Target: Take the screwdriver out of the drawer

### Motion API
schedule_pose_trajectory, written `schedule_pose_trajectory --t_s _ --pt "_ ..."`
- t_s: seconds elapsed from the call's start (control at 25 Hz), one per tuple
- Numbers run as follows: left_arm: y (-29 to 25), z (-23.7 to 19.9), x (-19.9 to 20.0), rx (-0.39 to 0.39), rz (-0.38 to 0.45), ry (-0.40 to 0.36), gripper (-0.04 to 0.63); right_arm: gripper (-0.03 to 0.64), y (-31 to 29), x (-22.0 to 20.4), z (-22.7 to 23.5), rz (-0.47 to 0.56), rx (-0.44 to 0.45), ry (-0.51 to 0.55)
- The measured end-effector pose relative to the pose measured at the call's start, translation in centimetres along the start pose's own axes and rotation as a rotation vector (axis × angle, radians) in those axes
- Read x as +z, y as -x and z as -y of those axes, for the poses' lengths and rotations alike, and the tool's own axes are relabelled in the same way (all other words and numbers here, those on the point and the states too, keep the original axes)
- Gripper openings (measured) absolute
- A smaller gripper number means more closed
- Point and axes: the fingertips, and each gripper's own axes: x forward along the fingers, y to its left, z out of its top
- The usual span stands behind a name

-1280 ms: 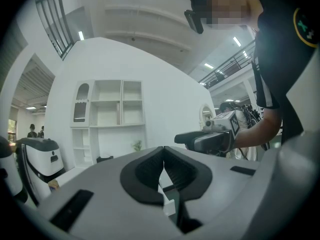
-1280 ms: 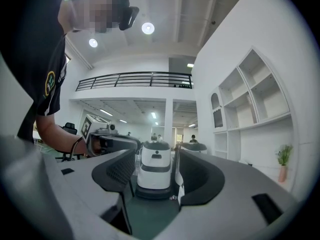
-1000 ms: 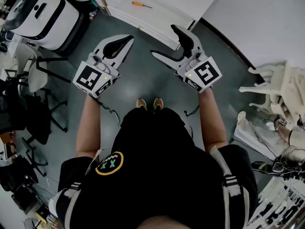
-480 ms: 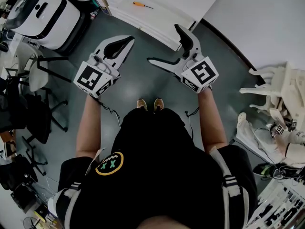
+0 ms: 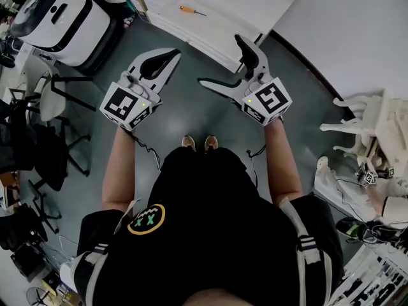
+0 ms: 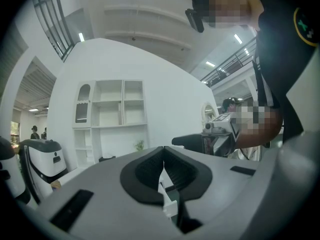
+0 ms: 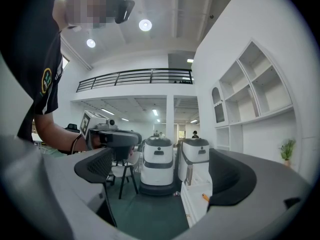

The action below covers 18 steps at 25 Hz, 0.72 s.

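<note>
Screwdriver (image 5: 190,9) lies in open drawer (image 5: 217,19) at 12 o'clock, well beyond both grippers. Right gripper (image 5: 220,59) spread wide, empty. Left gripper (image 5: 173,55) clenched, empty. Likely light, stiff, slim, apt to roll; take by orange handle.

I hold my left arm (image 5: 118,171) and right arm (image 5: 285,164) stretched out in front of my body, my left gripper (image 5: 171,56) level with its jaws pressed together on nothing, my right gripper (image 5: 219,59) level beside it, jaws spread wide and empty.
</note>
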Motion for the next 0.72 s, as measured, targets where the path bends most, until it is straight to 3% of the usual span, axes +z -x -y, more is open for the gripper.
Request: schedule_pose_trajectory --t_s 0.72 --pt "-4.7 -0.3 -0.1 0.038 -0.002 -0.029 0.020 0.583 1.0 -1.0 4.4 0.003 0.047 0.009"
